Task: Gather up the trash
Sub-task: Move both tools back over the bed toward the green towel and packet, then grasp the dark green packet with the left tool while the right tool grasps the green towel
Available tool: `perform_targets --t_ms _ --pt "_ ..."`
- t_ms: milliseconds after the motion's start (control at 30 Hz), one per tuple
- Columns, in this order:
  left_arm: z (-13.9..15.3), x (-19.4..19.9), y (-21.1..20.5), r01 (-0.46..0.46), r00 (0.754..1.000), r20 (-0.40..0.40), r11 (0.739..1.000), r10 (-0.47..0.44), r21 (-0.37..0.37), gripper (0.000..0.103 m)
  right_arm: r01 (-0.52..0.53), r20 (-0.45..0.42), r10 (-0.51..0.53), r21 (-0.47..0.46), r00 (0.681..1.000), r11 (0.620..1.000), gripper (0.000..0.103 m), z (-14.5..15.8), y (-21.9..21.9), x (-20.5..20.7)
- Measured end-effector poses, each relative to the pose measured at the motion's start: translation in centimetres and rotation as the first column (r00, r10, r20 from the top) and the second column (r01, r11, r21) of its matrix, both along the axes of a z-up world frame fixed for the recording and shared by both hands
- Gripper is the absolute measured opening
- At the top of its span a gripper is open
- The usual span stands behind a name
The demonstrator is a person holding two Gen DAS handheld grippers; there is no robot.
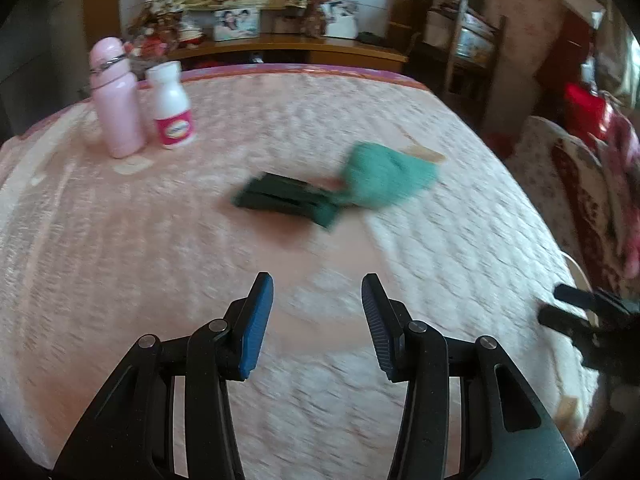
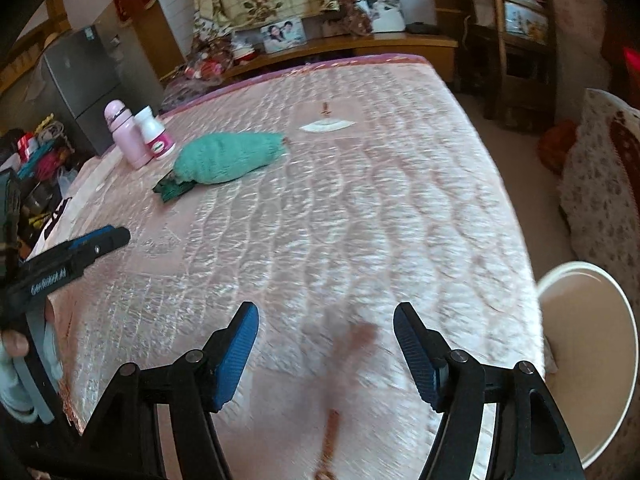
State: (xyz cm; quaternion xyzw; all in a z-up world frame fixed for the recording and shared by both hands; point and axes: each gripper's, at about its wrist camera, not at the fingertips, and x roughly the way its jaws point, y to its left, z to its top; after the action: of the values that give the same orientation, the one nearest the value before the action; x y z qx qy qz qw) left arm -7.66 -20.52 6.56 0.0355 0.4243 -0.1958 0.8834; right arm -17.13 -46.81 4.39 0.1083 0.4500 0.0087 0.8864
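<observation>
My left gripper (image 1: pixel 317 320) is open and empty above the pink quilted bed (image 1: pixel 160 240). My right gripper (image 2: pixel 326 348) is open and empty over the bed's near edge (image 2: pixel 360 220). A thin brown stick-like scrap (image 2: pixel 332 432) lies on the bed just in front of and below the right gripper. A white scrap (image 2: pixel 326 125) and a small brown bit (image 2: pixel 325 108) lie far up the bed. A flat tan stick (image 1: pixel 424 154) shows behind a teal cloth (image 1: pixel 384 178). A white bucket (image 2: pixel 588 360) stands beside the bed at the right.
A pink bottle (image 1: pixel 114 100) and a white bottle (image 1: pixel 172 106) stand at the bed's far left. The teal cloth (image 2: pixel 228 156) lies over a dark green object (image 1: pixel 280 198). The other gripper shows at the frame edges (image 2: pixel 72 256). A floral chair (image 2: pixel 600 184) stands right.
</observation>
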Motion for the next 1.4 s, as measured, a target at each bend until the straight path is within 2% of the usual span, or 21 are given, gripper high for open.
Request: perform_targets --t_ms 200,367,500,567,700,867,933,1100,1133,1167,1200,1300,1400 --pt "0.1 6.2 2.0 -0.108 0.994 0.016 0.994 0.108 0.029 0.044 -0.040 -0.006 0.040 0.011 0.999 0.999 0.068 -0.2 1.7 1.7" --pt "-0.9 11.8 1.1 -0.135 0.991 0.011 0.987 0.135 0.082 0.044 -0.064 -0.005 0.064 0.016 0.998 0.998 0.068 -0.1 2.5 2.9" --pt "-2.1 14.9 -0.8 -0.096 0.995 0.010 0.985 0.096 0.145 0.044 -0.073 -0.007 0.073 0.021 0.997 0.997 0.069 -0.1 2.7 3.5" --pt "-2.9 15.8 -1.4 -0.054 0.998 -0.018 0.981 0.058 0.184 0.044 -0.076 -0.009 0.076 0.025 0.997 0.997 0.069 0.0 2.6 3.8" --pt "-3.6 14.5 -1.3 0.053 0.997 -0.060 0.975 -0.041 0.216 0.044 -0.078 -0.005 0.078 0.036 0.997 0.996 0.069 0.0 2.6 4.2" --pt "-3.8 9.3 0.1 0.226 0.966 -0.162 0.963 -0.202 0.145 0.044 -0.082 -0.011 0.083 0.049 0.996 0.995 0.069 -0.5 2.8 4.7" --pt "-3.4 7.2 0.9 0.266 0.948 -0.198 0.961 -0.247 0.072 0.044 -0.082 -0.011 0.083 0.052 0.997 0.995 0.069 -0.6 2.9 4.6" --pt "-2.0 5.1 2.2 0.206 0.955 -0.205 0.976 -0.216 -0.067 0.044 -0.076 -0.010 0.077 0.055 0.997 0.996 0.070 -0.5 3.2 4.2" --pt "-1.7 5.0 2.2 0.189 0.958 -0.202 0.977 -0.205 -0.098 0.046 -0.075 -0.008 0.076 0.055 0.997 0.996 0.070 -0.5 3.3 4.0" --pt "-1.4 5.0 2.1 0.177 0.960 -0.198 0.977 -0.198 -0.118 0.056 -0.074 -0.007 0.074 0.053 0.997 0.996 0.070 -0.4 3.3 3.9" --pt "-1.0 4.8 1.7 0.165 0.964 -0.186 0.976 -0.191 -0.143 0.059 -0.073 -0.006 0.073 0.052 0.997 0.996 0.070 -0.3 3.4 3.8" --pt "-0.6 4.5 -0.1 0.163 0.972 -0.149 0.977 -0.184 -0.140 0.061 -0.072 -0.003 0.072 0.045 0.997 0.996 0.071 0.0 3.4 3.7" --pt "-1.2 5.0 -2.1 0.138 0.975 -0.159 0.985 -0.154 -0.105 0.061 -0.070 -0.010 0.070 0.036 0.997 0.997 0.073 0.0 3.2 3.8"
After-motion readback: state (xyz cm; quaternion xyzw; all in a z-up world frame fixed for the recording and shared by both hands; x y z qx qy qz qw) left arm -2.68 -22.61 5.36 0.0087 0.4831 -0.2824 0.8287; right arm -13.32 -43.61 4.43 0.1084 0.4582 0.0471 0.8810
